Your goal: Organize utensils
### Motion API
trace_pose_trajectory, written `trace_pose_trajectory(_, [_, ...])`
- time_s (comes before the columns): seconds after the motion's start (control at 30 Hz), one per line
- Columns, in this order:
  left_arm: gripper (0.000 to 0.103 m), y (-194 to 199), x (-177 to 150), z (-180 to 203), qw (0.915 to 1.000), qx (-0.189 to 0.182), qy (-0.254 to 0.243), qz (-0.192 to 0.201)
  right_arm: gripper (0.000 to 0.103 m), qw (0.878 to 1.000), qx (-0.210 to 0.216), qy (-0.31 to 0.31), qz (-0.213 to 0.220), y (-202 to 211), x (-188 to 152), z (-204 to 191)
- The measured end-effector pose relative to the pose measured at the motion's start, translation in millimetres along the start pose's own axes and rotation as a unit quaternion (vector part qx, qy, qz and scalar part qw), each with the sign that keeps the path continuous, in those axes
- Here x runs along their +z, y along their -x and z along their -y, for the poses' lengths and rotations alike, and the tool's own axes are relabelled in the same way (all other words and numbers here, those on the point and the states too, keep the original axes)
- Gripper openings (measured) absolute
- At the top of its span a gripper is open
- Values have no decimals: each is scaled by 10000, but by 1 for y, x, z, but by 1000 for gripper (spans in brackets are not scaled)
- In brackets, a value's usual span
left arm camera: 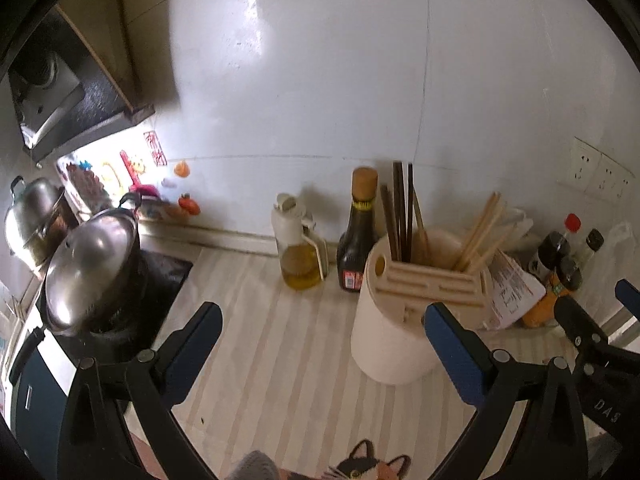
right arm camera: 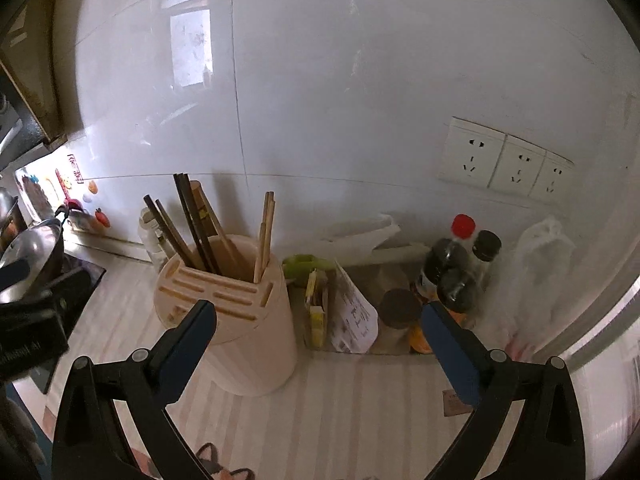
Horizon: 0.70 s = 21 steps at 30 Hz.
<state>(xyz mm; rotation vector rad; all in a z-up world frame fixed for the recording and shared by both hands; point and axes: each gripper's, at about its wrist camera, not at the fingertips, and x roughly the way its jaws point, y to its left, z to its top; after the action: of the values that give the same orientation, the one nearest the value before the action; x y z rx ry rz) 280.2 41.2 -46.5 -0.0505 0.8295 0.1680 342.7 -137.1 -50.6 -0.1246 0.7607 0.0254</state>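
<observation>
A cream utensil holder (left arm camera: 394, 332) (right arm camera: 248, 332) with knife slots in its top stands on the striped counter. Dark chopsticks (left arm camera: 402, 216) (right arm camera: 192, 224) and pale wooden chopsticks (left arm camera: 480, 232) (right arm camera: 266, 236) stand upright in it. My left gripper (left arm camera: 324, 312) is open with nothing between its fingers; the holder sits just beyond its right finger (left arm camera: 452, 344). My right gripper (right arm camera: 320, 316) is also open and empty, with the holder behind its left finger (right arm camera: 188, 344). The right gripper's tip (left arm camera: 580, 324) shows at the right edge of the left wrist view.
An oil jug (left arm camera: 298, 244) and a dark sauce bottle (left arm camera: 358, 236) stand by the wall. A lidded wok (left arm camera: 90, 268) and a steel pot (left arm camera: 30, 220) sit on the stove at left. Condiment bottles (right arm camera: 456, 272), paper packets (right arm camera: 352, 316) and a plastic bag (right arm camera: 540, 272) crowd the right corner.
</observation>
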Motion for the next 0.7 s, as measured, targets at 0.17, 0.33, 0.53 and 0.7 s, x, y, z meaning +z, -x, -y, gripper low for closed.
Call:
trace_pose_trajectory(0.17, [103,27,-18,-8,9999,-120,32,81,103,9999,-28,-92,83,33,-17,0])
trace_pose_trajectory(0.33, [103,67,-34,-23,9992,-270,-54,274,103,9992,-153,-251,270,82,-34,-5])
trace_pose_trajectory(0.53, [103,130,-58,-48,9973,-441,-269,522,103,9973,-328,-398,520,165,-63,-24])
trace_pose_trajectory(0.7, [103,184,-81,-66,9955,-535,-432,657,103,9954,-447,-550,648,235,-90,-39])
